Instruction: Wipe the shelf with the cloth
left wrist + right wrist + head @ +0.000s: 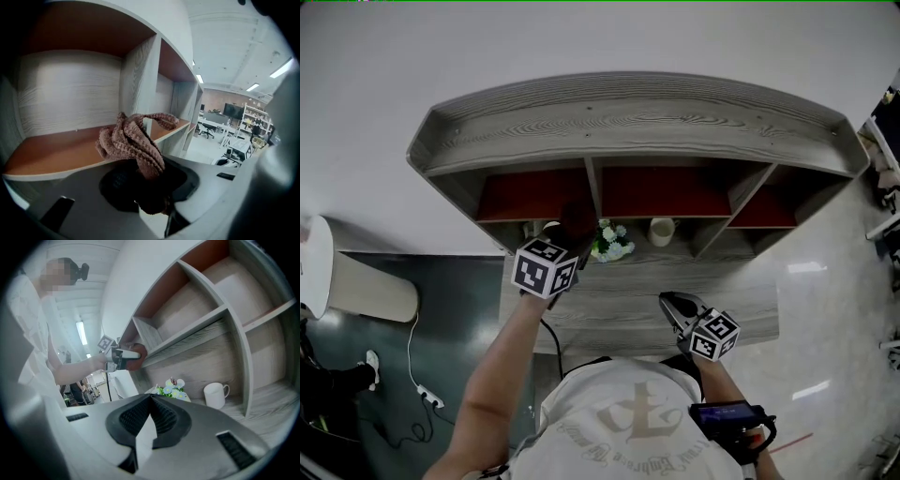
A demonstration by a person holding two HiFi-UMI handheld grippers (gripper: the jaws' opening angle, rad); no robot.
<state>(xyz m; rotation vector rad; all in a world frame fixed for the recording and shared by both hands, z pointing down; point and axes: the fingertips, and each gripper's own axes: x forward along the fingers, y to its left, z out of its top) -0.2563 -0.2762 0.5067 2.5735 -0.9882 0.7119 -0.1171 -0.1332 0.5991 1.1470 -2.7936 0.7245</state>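
My left gripper (563, 247) is shut on a crumpled brown-red knitted cloth (578, 219), held at the front edge of the red-brown shelf board (525, 195) in the left compartment of the grey wooden shelf unit (628, 117). In the left gripper view the cloth (133, 140) bulges up out of the jaws, just in front of the board (51, 152); I cannot tell whether it touches. My right gripper (674, 304) hangs lower, over the grey desk surface (750, 300), shut with nothing in it (151, 398). The right gripper view shows the cloth (134, 359) from the side.
A white mug (662, 231) and a small bunch of artificial flowers (611, 242) stand in the lower recess. Upright dividers (592, 186) split the shelf into compartments. A white appliance (370, 286) and a power cable (417, 394) lie on the floor at the left.
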